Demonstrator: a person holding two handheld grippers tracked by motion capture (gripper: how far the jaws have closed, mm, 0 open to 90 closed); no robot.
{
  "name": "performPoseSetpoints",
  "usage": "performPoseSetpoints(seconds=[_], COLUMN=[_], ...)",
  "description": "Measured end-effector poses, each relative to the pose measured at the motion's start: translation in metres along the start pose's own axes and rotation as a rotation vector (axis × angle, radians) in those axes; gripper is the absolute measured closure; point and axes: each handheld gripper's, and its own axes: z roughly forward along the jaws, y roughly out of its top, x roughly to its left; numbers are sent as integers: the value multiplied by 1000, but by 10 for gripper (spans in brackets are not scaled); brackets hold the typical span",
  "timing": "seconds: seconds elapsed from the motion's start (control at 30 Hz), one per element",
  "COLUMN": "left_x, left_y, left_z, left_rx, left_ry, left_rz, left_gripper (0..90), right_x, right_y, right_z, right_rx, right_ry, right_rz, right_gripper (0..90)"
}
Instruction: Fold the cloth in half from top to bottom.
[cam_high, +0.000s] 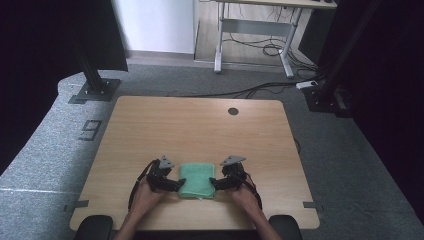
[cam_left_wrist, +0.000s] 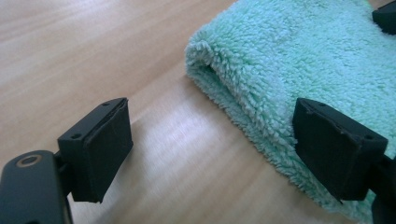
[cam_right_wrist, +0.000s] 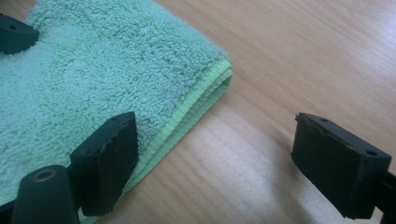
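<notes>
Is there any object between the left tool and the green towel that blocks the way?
No, nothing visible does. The left tool stands open at the edge of the green towel, one jaw over the fabric, the other over bare table.

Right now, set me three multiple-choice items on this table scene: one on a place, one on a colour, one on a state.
1. Where does the folded towel lie on the table?
A. near the person's edge, between the two grippers
B. at the far edge by the round hole
C. on the floor

2. What colour is the towel?
A. red
B. mint green
C. black

3. How do the jaws of the left gripper stand?
A. shut on the towel
B. shut on nothing
C. open, one jaw over the towel's edge

Key: 1 A, the high view shows it between the grippers; 2 B, its pile is pale green; 3 C, a wide gap shows.
</notes>
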Motion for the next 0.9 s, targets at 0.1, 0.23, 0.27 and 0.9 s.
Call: performPoseSetpoints(seconds=[0.1,0.23,0.27,0.9], left_x=[3,8,9,23], left_y=[5,10,11,25], left_z=[4,8,9,24], left_rx=[-3,-7,-9,-25], left_ry=[8,13,13,26], left_rz=[6,5,5,-12], left_gripper=[130,130,130,129], right_x=[-4,-11,-13,-35], right_y=[2,6,7,21], right_z=[2,6,7,20], right_rx=[-1,-4,-4,-14], right_ry=[-7,-10,-10,-38], right_rz=[9,21,24,42], right_gripper=[148,153,154,165])
